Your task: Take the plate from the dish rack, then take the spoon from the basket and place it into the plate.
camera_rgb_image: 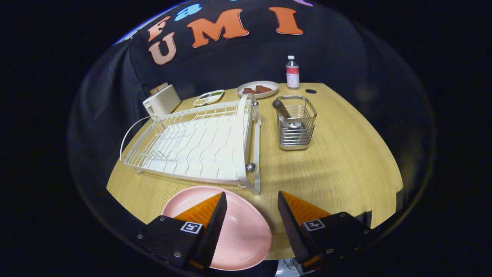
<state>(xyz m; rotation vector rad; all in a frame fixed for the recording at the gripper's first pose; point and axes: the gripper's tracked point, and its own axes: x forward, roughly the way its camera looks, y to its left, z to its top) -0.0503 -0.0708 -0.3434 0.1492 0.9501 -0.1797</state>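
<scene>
A pink plate (pixel 242 231) lies flat on the wooden table (pixel 346 169), just in front of the white dish rack (pixel 200 146); the left finger overlaps it. The rack holds no dishes. Beyond the fingers to the right stands a metal wire basket (pixel 295 129) with a spoon in it; the spoon's dark handle (pixel 280 108) sticks out at the basket's upper left. My gripper (pixel 251 196) hovers above the table's near edge, open, with nothing between its fingers.
A white toaster (pixel 161 102) stands behind the rack at the far left. Further back are a small divided dish (pixel 208 97), a plate with brown food (pixel 257 89) and a water bottle (pixel 292 73). The table's near edge lies right under the fingers.
</scene>
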